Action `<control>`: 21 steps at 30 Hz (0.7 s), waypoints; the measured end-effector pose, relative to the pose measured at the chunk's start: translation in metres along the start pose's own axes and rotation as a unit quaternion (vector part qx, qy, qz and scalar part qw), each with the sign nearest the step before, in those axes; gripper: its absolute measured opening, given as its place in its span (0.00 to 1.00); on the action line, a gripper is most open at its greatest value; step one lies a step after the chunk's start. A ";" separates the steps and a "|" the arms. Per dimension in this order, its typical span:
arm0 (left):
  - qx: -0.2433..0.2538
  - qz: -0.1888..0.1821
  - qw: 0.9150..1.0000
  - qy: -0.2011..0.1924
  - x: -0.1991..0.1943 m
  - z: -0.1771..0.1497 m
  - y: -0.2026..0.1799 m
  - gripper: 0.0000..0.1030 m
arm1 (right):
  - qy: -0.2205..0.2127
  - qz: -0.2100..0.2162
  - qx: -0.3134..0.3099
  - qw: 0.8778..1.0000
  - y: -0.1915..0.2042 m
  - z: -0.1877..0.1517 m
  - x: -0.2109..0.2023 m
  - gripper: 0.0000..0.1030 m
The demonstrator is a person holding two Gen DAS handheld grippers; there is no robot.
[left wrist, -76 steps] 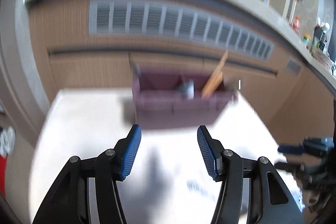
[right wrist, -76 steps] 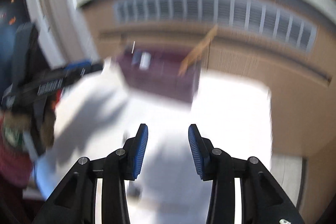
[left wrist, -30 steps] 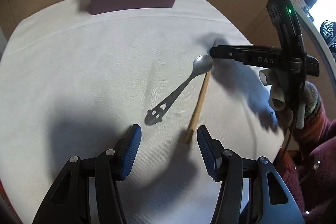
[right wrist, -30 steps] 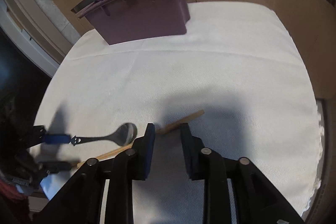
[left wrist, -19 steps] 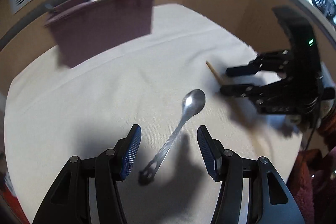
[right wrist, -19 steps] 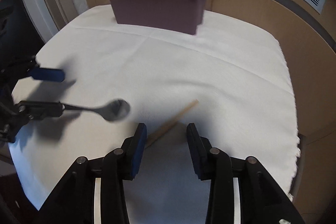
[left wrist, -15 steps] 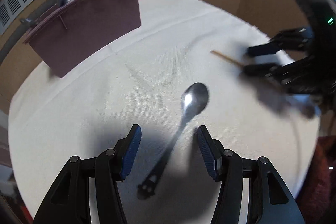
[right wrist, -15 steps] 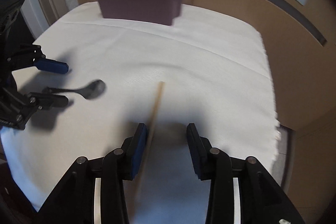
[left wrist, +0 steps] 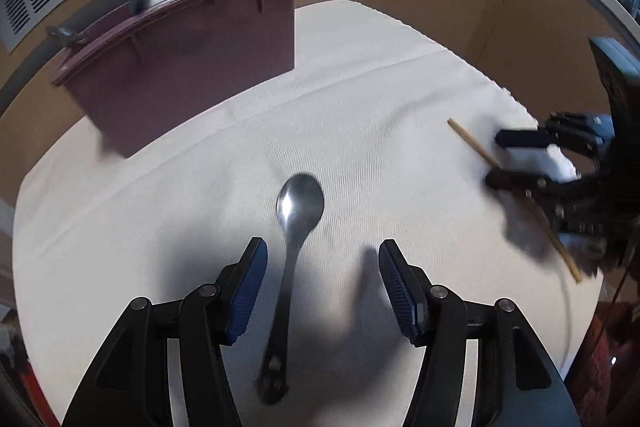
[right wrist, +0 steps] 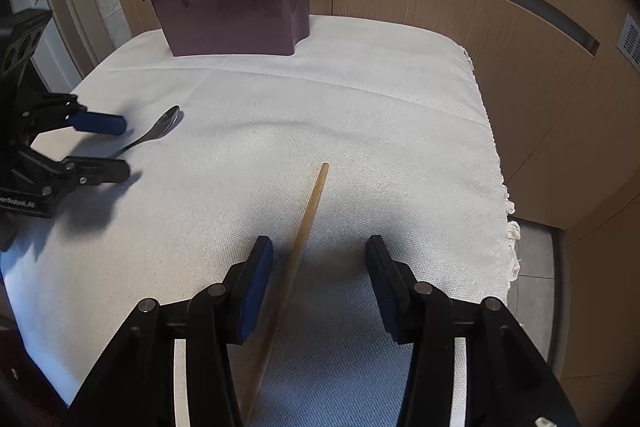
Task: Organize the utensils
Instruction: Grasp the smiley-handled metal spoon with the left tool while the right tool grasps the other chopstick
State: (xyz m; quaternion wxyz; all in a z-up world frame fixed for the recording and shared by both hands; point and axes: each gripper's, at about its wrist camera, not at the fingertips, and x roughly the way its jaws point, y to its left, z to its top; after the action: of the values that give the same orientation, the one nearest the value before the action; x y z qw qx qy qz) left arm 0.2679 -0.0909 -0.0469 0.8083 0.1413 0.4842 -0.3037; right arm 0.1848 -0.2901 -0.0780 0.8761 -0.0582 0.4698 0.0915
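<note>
While both grippers hang over the cloth, the spoon lies between the wide-open left gripper fingers — untouched; the chopstick lies between right gripper jaws — opening, gripping nothing. Caddy stands at the far edge.

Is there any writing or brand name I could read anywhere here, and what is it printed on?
Small white lettering on the side of the left claw's black body, seen from the right wrist view: cut off and too blurred to read.
Nothing written on the maroon utensil caddy, spoon, chopstick or cloth.
</note>
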 end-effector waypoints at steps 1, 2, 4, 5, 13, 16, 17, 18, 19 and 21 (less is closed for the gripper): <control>-0.006 -0.003 1.000 0.004 0.005 0.007 0.002 0.55 | -0.004 -0.002 0.002 1.000 0.001 -0.001 0.000 0.46; -0.012 0.000 1.000 0.009 0.011 0.013 0.006 0.54 | -0.008 -0.004 0.003 1.000 0.001 -0.003 -0.001 0.47; -0.015 0.010 1.000 0.016 0.020 0.019 0.005 0.51 | -0.012 -0.003 0.003 1.000 0.002 -0.004 -0.001 0.49; -0.015 0.013 1.000 0.019 0.023 0.023 0.007 0.50 | -0.013 -0.001 0.003 1.000 0.002 -0.005 -0.001 0.50; -0.020 0.019 0.999 0.033 0.024 0.023 0.011 0.47 | -0.004 0.038 0.005 0.999 0.006 -0.009 -0.001 0.77; -0.031 0.026 0.998 0.037 0.030 0.029 0.001 0.43 | 0.007 0.049 -0.005 0.999 0.009 -0.008 0.001 0.85; -0.029 0.030 0.999 0.030 0.032 0.030 -0.001 0.33 | 0.009 0.045 -0.010 0.999 0.011 -0.008 0.002 0.86; -0.028 0.032 0.999 0.023 0.030 0.027 -0.002 0.28 | 0.010 0.039 -0.015 0.999 0.013 -0.009 0.002 0.86; -0.031 0.039 0.999 0.014 0.027 0.025 -0.004 0.28 | 0.011 0.033 -0.022 0.999 0.016 -0.010 0.002 0.86; -0.048 0.036 0.998 -0.011 0.018 0.017 -0.004 0.28 | 0.013 0.031 -0.033 0.999 0.019 -0.011 0.001 0.86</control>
State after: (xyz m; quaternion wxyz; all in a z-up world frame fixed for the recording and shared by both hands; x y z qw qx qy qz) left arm 0.2834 -0.1089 -0.0535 0.8298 0.1166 0.4840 -0.2522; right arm 0.1726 -0.2737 -0.0854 0.8642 -0.0739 0.4797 0.1328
